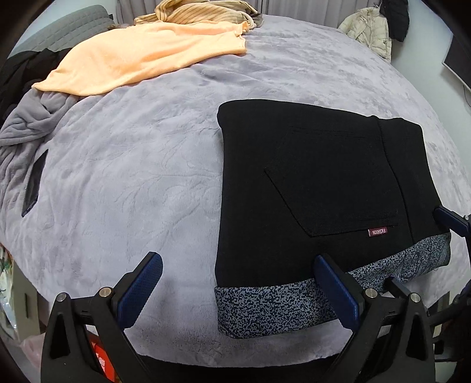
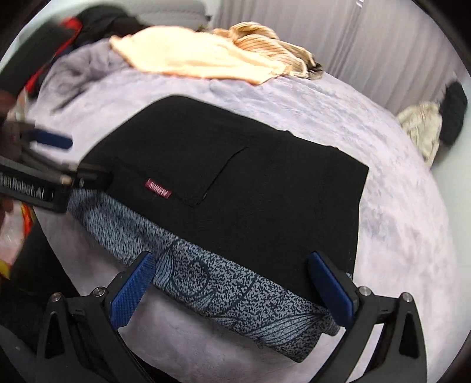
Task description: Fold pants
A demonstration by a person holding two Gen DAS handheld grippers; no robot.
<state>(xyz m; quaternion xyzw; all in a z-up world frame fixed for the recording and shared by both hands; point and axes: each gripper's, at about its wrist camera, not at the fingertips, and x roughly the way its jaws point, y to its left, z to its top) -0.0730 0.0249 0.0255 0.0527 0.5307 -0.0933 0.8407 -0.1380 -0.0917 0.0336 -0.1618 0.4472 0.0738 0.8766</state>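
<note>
The black pants (image 1: 318,182) lie folded into a compact rectangle on the grey plush bedspread (image 1: 132,176), back pocket with a red tag up, a speckled grey lining strip (image 1: 265,306) showing along the near edge. They also show in the right wrist view (image 2: 235,182). My left gripper (image 1: 238,291) is open and empty, at the near left corner of the pants. My right gripper (image 2: 232,285) is open and empty, above the lining strip (image 2: 229,294) at the near edge. The right gripper's fingertip (image 1: 450,219) shows at the pants' right edge. The left gripper's blue fingertip (image 2: 54,140) shows at the left.
An orange garment (image 1: 141,59) and a striped tan garment (image 1: 194,11) lie at the far side of the bed. Crumpled grey bedding and dark clothes (image 1: 26,117) lie at the far left. A pale jacket (image 1: 371,29) hangs at the far right.
</note>
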